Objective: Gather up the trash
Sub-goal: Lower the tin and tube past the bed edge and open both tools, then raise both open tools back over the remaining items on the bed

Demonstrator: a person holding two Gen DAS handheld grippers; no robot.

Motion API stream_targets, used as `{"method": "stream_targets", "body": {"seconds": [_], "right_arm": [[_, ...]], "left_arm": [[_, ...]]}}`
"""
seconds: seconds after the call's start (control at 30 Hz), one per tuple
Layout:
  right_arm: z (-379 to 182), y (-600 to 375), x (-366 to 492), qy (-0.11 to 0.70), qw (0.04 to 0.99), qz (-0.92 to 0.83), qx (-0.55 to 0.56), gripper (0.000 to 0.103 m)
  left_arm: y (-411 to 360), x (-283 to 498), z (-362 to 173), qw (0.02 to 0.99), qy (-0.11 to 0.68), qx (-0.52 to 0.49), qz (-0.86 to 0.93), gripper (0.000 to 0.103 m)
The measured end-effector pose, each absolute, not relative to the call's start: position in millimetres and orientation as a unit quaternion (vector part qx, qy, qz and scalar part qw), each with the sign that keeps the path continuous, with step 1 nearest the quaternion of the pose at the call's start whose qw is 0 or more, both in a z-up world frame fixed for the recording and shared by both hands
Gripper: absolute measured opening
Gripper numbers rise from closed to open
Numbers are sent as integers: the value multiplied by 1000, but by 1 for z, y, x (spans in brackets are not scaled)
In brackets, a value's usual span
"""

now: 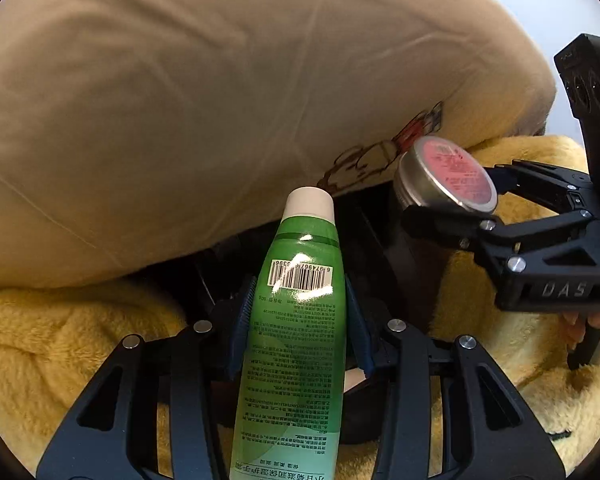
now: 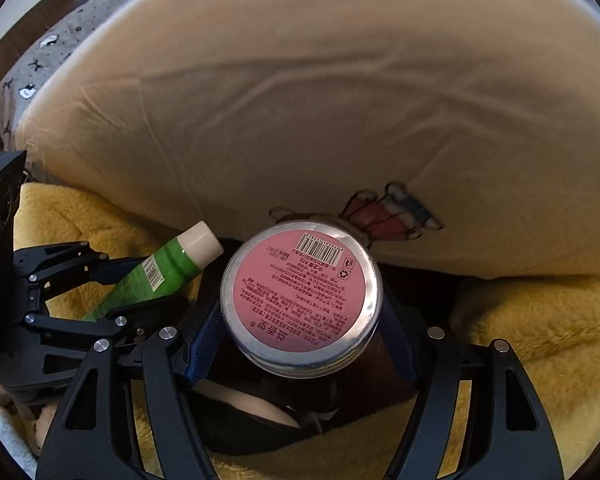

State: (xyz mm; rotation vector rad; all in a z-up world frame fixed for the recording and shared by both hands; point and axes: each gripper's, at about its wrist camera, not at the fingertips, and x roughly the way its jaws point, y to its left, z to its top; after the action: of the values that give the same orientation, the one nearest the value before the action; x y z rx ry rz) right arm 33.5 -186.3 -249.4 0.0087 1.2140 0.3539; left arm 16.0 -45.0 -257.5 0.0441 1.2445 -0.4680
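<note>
- Between the two tools lies a dark gap under the pillow (image 1: 188,92); what sits in it cannot be made out, apart from a pale rounded shape low in the right wrist view.
- The bottom end of the green tube (image 1: 296,320) runs off the lower edge of the left wrist view.
- The left tool (image 1: 300,320) is closed onto the green tube, its blue pads (image 1: 244,312) pressing both sides of the body, with the white cap pointing forward toward the pillow.
- The right tool (image 2: 300,320) is clamped on the round tin (image 2: 300,292), a blue pad at each side, the pink label facing the camera.
- The two tools are held just beside each other above a yellow fleece blanket (image 2: 540,320); tube and tin are near but apart.
- The tube carries a barcode beginning 6 97496 and fine Chinese print, too small to read.
- The tin's pink label shows a barcode, a recycling mark and Chinese text.
- The right tool's body reads "DAS" in the left wrist view.
- The pillow bears a small cartoon drawing (image 2: 384,216).
</note>
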Motion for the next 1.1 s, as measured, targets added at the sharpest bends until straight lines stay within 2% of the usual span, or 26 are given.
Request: {"method": "stream_targets", "body": {"seconds": [0.23, 0.43, 0.53, 0.6, 0.77, 0.87, 1.1], "right_arm": [[-275, -180, 43, 602, 782, 161, 14, 71], [-281, -181, 51, 608, 778, 159, 15, 72], [-280, -184, 50, 606, 781, 154, 14, 76], [-278, -186, 50, 602, 784, 150, 15, 76], [-255, -198, 49, 575, 807, 133, 12, 83], [-231, -205, 49, 544, 829, 126, 5, 84], [-152, -214, 53, 441, 890, 113, -17, 84]], "left_arm": [[-46, 27, -285, 763, 612, 19, -208, 41], [-42, 22, -287, 759, 617, 21, -207, 42], [-43, 19, -283, 767, 610, 28, -200, 55], [-42, 18, -278, 773, 603, 31, -196, 57], [-34, 17, -251, 798, 573, 45, -183, 72], [-26, 15, -230, 814, 551, 48, -178, 78], [-11, 20, -163, 858, 484, 40, -170, 83]]}}
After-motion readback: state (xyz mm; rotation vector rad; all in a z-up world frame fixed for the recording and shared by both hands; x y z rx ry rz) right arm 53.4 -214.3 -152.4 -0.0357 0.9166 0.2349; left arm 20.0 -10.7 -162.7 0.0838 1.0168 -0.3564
